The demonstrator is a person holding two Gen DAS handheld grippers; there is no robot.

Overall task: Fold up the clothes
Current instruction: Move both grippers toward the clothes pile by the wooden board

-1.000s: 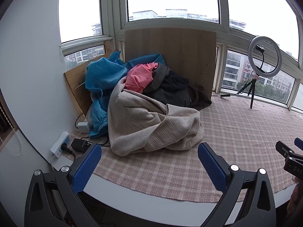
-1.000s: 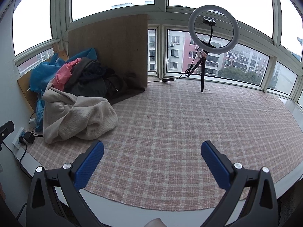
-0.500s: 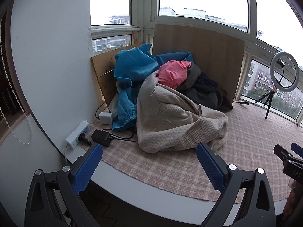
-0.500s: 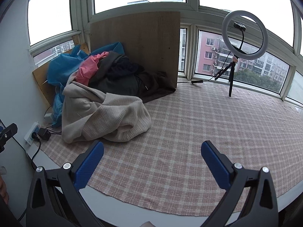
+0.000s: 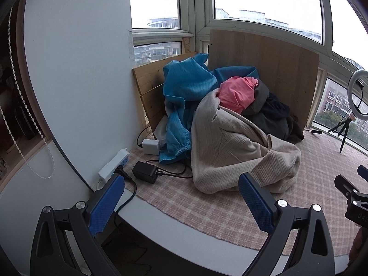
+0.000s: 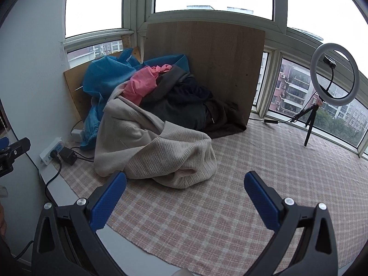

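A heap of clothes lies in the window corner on a pink checked cloth (image 6: 207,207). A beige knit sweater (image 5: 239,151) (image 6: 158,151) is at the front of the heap. Behind it are a blue garment (image 5: 186,92) (image 6: 103,78), a pink one (image 5: 234,94) (image 6: 140,85) and dark ones (image 5: 271,115) (image 6: 184,101). My left gripper (image 5: 181,197) is open and empty, short of the sweater. My right gripper (image 6: 184,195) is open and empty, just in front of the sweater.
A white power strip (image 5: 112,165) (image 6: 50,151), a black adapter (image 5: 147,172) and cables lie left of the heap. Wooden boards (image 6: 204,64) lean on the windows behind it. A ring light on a tripod (image 6: 331,78) stands at the right. The ledge's white front edge (image 5: 184,230) is near.
Both grippers have swung left and moved closer to the clothes heap. The heap now sits nearer the middle of each view. Both stay open.
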